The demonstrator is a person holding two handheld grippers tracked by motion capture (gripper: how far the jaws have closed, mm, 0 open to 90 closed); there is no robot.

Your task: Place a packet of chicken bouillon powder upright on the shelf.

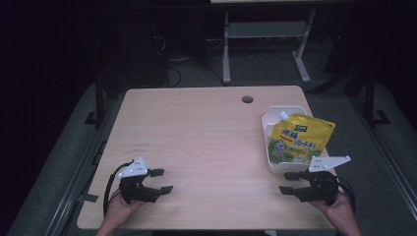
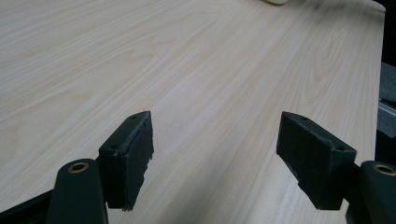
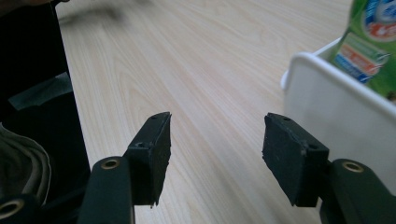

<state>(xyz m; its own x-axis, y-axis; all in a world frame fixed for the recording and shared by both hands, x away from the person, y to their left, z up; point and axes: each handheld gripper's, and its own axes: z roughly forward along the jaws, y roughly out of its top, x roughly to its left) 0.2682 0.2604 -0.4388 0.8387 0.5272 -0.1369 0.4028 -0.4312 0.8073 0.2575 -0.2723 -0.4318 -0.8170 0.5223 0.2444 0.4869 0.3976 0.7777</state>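
Jaws on both grippers stand spread apart, with nothing between them but bare wood. The left gripper (image 1: 160, 181) is held low over the near left part of the table (image 1: 206, 142), its jaws pointing toward the table's middle; its own view shows the 2 black pads (image 2: 133, 154) wide of each other above the pale grain. The right gripper (image 1: 290, 182) is held at the near right corner, jaws pointing left, just beside the near end of a white tray (image 1: 269, 147). That tray sits along the right edge of the table. In it lies 1 yellow pouch (image 1: 299, 138) (spout with white cap toward the far end), its printed face up. The right gripper view shows the tray wall (image 3: 336, 112) close to the right jaw, apart from it. A round cable hole (image 1: 247, 99) sits near the table's far edge.
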